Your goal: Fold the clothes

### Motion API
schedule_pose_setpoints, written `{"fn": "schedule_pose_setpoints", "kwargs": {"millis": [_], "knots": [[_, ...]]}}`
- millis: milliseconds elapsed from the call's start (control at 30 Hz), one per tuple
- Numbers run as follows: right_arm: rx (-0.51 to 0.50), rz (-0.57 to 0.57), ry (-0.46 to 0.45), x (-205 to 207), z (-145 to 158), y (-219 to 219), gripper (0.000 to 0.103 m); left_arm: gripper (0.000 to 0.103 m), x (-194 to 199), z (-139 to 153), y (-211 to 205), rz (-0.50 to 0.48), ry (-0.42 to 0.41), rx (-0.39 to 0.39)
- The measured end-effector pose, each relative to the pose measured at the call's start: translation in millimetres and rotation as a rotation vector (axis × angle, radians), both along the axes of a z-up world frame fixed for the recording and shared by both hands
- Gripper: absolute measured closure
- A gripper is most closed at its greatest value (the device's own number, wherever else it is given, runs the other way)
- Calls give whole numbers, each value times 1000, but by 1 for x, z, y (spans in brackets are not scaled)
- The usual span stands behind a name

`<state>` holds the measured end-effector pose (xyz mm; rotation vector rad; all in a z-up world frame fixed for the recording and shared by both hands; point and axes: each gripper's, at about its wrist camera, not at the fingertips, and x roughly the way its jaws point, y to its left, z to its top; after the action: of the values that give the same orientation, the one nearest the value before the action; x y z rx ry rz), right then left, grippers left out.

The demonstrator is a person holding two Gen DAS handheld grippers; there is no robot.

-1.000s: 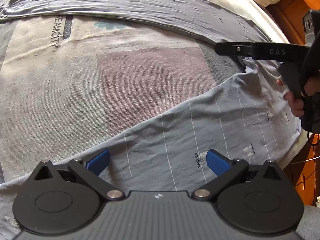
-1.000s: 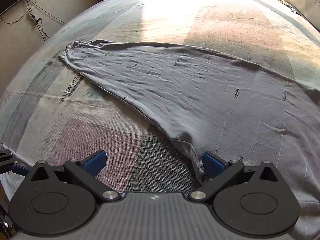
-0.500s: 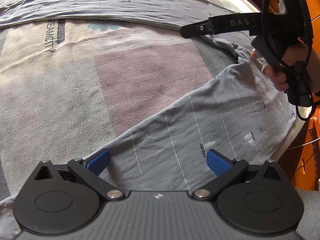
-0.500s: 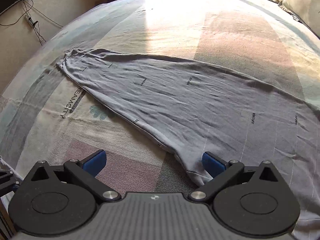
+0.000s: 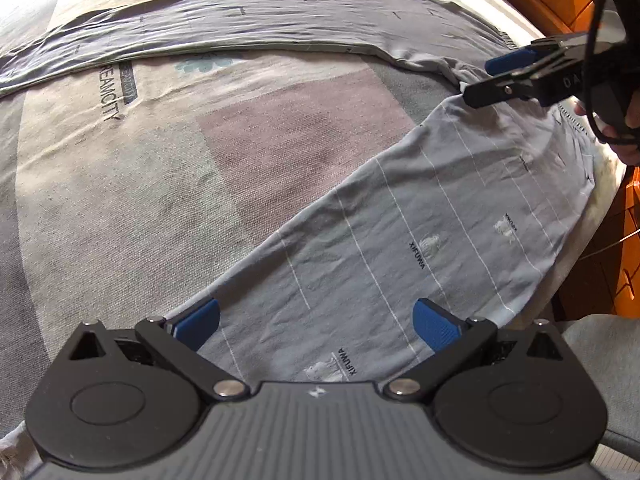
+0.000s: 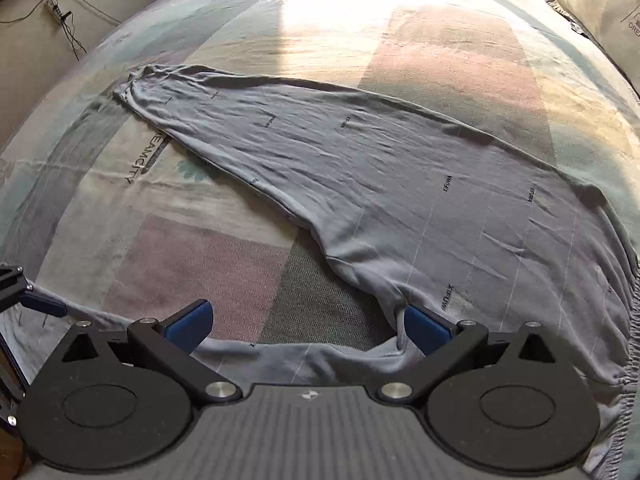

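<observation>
Left wrist view: right gripper (image 5: 480,80) has dropped vs 0.5 s ago, tips now at the crotch of the grey trousers (image 5: 420,240); its fingers spread, nothing held. Left gripper (image 5: 316,320) also wide open, hovering over the near trouser leg. Far leg stretches left across the patchwork bedsheet (image 6: 200,260). Pillow (image 6: 600,4) far right, wall cables (image 6: 60,16) far left.

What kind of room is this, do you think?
Most likely a bedroom: grey trousers lie spread on a bed with a patchwork sheet, a pillow sits at its far corner, and cables run along the wall.
</observation>
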<state>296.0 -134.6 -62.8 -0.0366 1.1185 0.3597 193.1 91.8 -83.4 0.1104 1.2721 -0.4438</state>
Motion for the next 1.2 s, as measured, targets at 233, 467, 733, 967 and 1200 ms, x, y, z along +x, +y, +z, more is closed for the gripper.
{"fn": "schedule_pose_setpoints", "kwargs": {"millis": [233,467,733,967,1200], "knots": [[-71,152,97,-39,-35,31,0,1,-13,-23,22,127,-40,63],[-189,180,96,-48,-50,52,0,1,-17,-23,66,290,-23,141],[-185,184,74,-52,-50,50,0,1,-36,-25,81,301,-7,133],[-185,183,66,-54,-49,52,0,1,-43,-16,145,522,-38,210],[-192,187,81,-53,-49,56,0,1,-44,-21,210,747,-47,238]]}}
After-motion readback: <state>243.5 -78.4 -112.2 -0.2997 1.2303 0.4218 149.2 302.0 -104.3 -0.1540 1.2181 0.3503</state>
